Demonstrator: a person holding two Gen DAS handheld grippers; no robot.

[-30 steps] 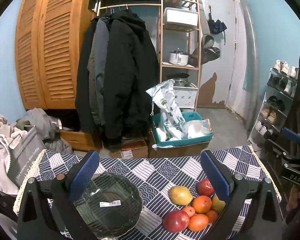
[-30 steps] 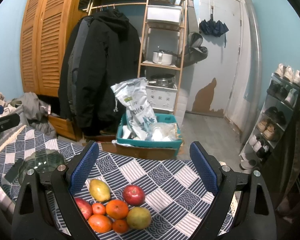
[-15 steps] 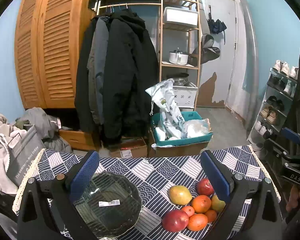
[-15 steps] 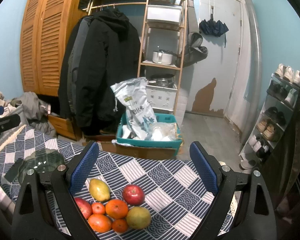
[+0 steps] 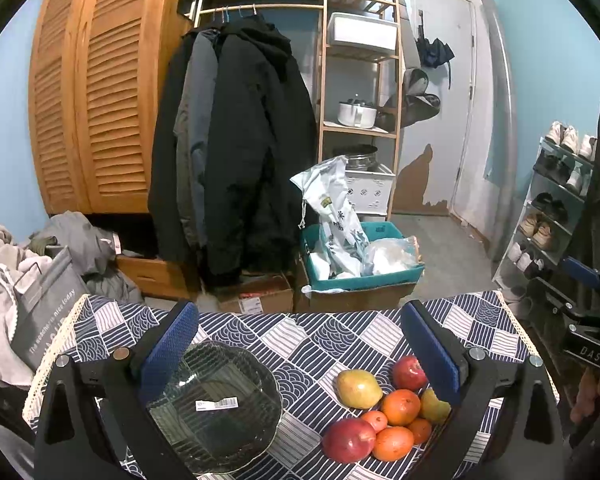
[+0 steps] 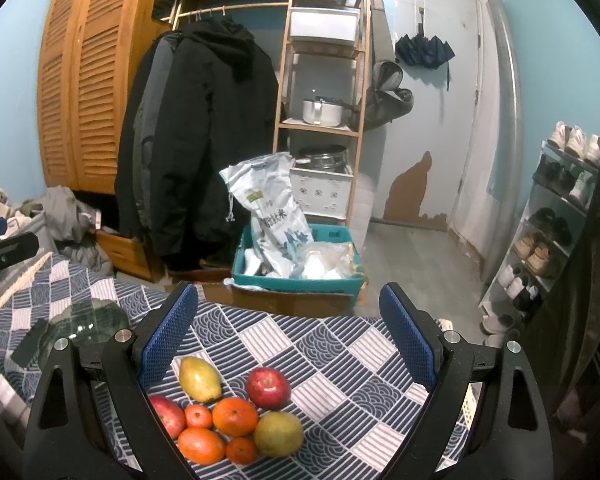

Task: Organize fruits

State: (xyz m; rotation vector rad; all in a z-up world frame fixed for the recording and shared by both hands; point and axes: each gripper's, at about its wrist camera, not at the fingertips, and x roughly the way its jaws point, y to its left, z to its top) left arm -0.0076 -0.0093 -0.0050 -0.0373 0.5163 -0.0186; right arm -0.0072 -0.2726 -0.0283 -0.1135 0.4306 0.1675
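Note:
A pile of fruit lies on the blue patterned tablecloth (image 5: 300, 336): a yellow mango (image 5: 358, 389), a red apple (image 5: 409, 372), a second red apple (image 5: 348, 439), several oranges (image 5: 400, 406) and a green-yellow mango (image 5: 434, 405). An empty glass bowl (image 5: 216, 404) stands left of the pile. My left gripper (image 5: 300, 348) is open above the bowl and the fruit. My right gripper (image 6: 288, 328) is open above the pile, with the yellow mango (image 6: 199, 378), red apple (image 6: 268, 387) and oranges (image 6: 234, 416) below it. The bowl (image 6: 84, 320) shows at the left.
Beyond the table's far edge stand a teal crate (image 6: 296, 276) with bags on a cardboard box, hanging black coats (image 5: 240, 152) and a wooden shelf (image 6: 324, 92). A shoe rack (image 6: 556, 220) is at the right. Clothes (image 5: 4, 280) pile at the left.
Both views have barely shifted. The fruit and the bowl lie where they were, and both grippers stay open.

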